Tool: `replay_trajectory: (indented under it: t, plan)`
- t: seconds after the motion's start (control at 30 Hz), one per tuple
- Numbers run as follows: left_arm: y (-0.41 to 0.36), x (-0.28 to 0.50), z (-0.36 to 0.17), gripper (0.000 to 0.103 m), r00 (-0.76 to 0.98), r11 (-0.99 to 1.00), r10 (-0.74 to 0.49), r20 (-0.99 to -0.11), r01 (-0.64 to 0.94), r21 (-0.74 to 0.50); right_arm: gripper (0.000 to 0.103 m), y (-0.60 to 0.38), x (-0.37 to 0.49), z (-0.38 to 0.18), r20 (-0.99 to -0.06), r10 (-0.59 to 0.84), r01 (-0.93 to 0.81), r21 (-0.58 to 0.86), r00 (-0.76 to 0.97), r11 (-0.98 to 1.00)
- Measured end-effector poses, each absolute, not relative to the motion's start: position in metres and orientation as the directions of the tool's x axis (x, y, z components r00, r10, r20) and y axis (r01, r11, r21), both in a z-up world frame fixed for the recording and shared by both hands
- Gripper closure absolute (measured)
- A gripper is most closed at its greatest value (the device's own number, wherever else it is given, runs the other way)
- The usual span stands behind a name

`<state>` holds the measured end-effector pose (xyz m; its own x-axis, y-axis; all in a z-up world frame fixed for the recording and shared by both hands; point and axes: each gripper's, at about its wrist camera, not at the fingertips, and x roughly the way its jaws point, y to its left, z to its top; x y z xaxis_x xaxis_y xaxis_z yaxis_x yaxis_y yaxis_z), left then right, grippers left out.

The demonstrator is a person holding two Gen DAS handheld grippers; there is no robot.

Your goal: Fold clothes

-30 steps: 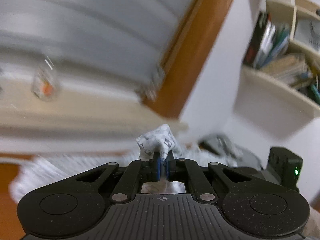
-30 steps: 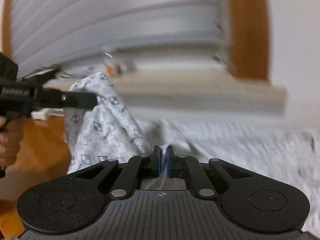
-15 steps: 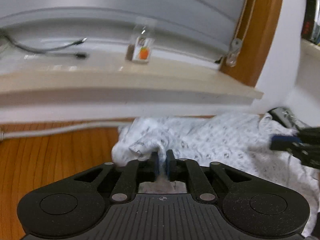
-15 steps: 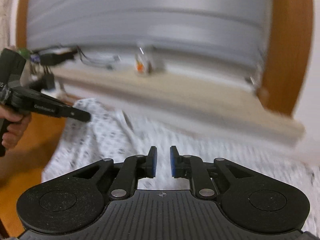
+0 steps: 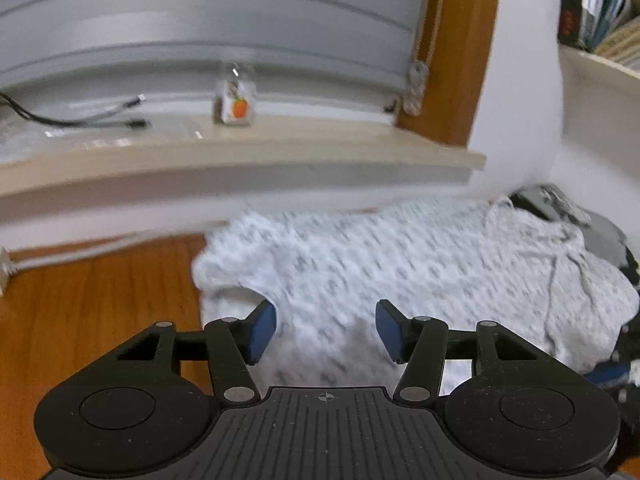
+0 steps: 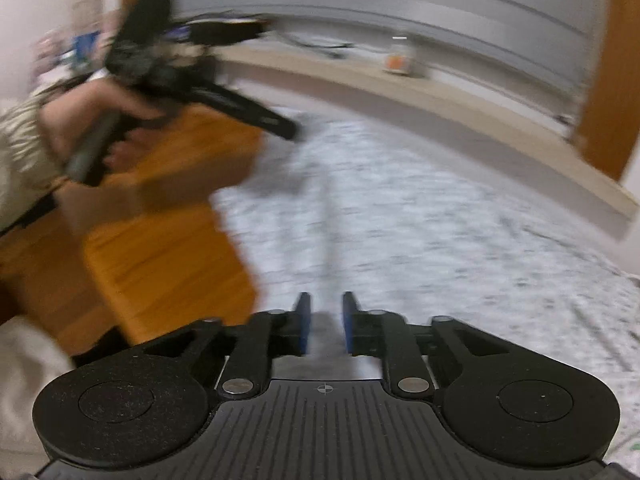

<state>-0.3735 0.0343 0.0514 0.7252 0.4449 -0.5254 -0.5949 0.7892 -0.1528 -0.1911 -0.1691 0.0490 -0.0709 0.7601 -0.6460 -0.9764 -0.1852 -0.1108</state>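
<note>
Both grippers are hanging over the shirt with nothing in them.

The white patterned shirt (image 5: 400, 264) is lying spread out on the wooden floor (image 5: 88, 304), under a long window shelf (image 5: 240, 156). The left gripper (image 5: 326, 330) is holding its jaws wide apart. The right gripper (image 6: 324, 324) is holding its jaws a little apart. A hand (image 6: 100, 128) is gripping the left tool.

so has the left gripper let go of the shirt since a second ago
Yes. The left gripper was pinching a bunch of the patterned shirt lifted toward the window ledge; now its jaws stand wide open and the shirt lies flat below that ledge.
</note>
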Motion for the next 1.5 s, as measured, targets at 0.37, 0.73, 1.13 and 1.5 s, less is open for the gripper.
replay_trajectory:
  t: [0.37,0.73,1.13,1.5]
  plan:
    - [0.030,-0.368,0.032,0.044,0.722,0.812,0.383,-0.576,-0.560,-0.163,0.083,-0.157,-0.231,0.028,-0.705,0.707,-0.966,-0.141,-0.055,-0.216]
    - [0.030,-0.362,0.034,0.044,0.725,0.815,0.381,-0.574,-0.556,-0.161,0.100,-0.152,-0.207,0.031,-0.708,0.690,-0.976,-0.005,-0.149,-0.216]
    - [0.038,-0.369,0.063,0.044,0.733,0.800,0.433,-0.525,-0.580,-0.150,0.101,-0.146,-0.225,0.071,-0.571,0.757,-0.947,0.155,-0.318,-0.281]
    - [0.059,-0.389,0.080,0.044,0.734,0.763,0.471,-0.489,-0.618,-0.191,0.099,-0.110,-0.214,0.116,-0.450,0.811,-0.925,0.249,-0.373,-0.287]
